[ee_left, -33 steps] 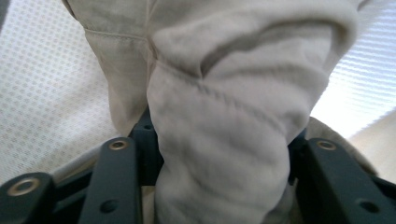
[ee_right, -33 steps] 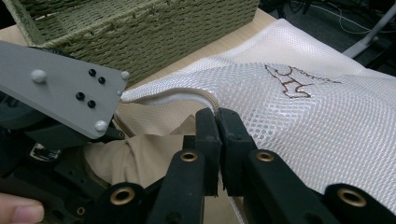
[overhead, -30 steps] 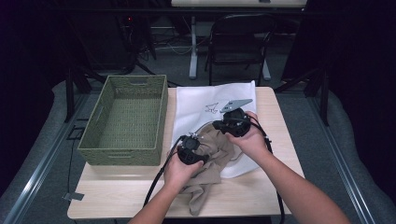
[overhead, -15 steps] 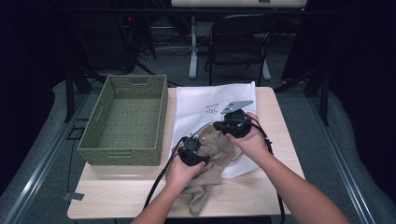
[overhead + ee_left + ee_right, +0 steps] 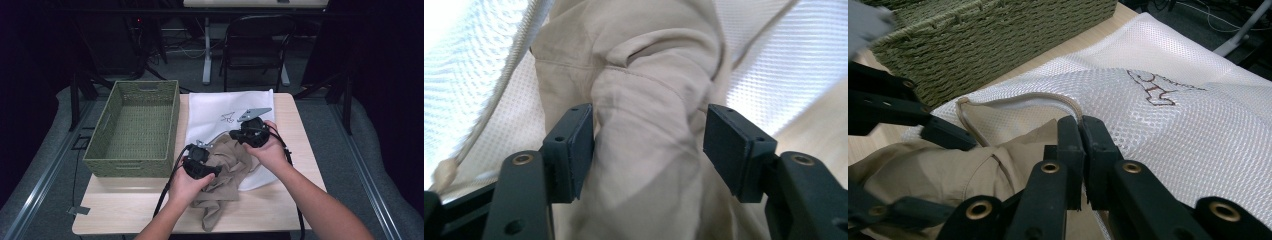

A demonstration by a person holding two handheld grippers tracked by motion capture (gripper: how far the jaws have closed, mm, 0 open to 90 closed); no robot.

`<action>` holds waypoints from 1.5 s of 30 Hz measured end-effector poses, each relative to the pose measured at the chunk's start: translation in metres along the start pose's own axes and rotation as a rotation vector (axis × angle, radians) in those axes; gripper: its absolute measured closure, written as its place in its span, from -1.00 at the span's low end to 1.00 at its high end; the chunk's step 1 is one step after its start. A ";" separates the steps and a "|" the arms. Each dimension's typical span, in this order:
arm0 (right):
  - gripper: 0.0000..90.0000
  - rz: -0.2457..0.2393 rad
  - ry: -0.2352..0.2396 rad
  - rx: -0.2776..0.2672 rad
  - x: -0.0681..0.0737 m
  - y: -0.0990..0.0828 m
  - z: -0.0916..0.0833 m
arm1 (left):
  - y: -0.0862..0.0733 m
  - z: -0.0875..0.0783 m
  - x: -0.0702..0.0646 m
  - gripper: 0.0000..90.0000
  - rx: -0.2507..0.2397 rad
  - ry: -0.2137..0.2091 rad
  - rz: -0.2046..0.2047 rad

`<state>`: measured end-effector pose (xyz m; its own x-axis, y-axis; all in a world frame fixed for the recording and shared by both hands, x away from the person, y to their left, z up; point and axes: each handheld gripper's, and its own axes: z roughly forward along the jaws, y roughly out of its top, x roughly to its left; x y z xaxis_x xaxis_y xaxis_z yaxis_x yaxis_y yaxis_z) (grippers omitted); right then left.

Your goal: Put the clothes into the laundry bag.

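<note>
Currently you are pinching the mesh bag's [image 5: 225,107] mouth with your right gripper [image 5: 1081,131] while your left gripper's [image 5: 649,150] jaws, just opening, are straddling the beige garment [image 5: 644,165] directly ahead, half inside the bag.

the basket [image 5: 134,129] sits on the left part of the table [image 5: 135,212], the mesh bag [image 5: 220,112] lies just right of it, and the garment [image 5: 227,175] lies partly in the bag's near opening, its remainder trailing over the table toward the near edge.
</note>
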<state>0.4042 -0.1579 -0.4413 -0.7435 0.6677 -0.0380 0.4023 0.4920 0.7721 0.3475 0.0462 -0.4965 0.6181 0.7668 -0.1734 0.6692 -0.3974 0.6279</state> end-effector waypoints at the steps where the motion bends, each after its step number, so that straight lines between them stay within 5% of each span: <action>1: 0.94 0.001 -0.001 0.000 0.000 0.000 0.000 | -0.001 -0.004 0.000 -0.20 -0.001 -0.002 0.007; 11: 0.94 0.005 0.004 0.003 0.002 -0.002 0.002 | -0.025 -0.015 0.004 -0.22 0.035 0.006 0.015; 23: 0.94 0.004 0.005 0.002 0.004 -0.002 0.002 | -0.044 0.009 0.008 -0.21 0.094 0.019 0.029; 45: 0.94 0.002 0.008 -0.003 0.006 -0.005 0.001 | -0.059 0.016 0.010 -0.02 0.025 -0.003 0.041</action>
<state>0.3984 -0.1556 -0.4459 -0.7471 0.6640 -0.0309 0.4022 0.4885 0.7743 0.3211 0.0694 -0.5474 0.6467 0.7478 -0.1501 0.6532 -0.4415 0.6151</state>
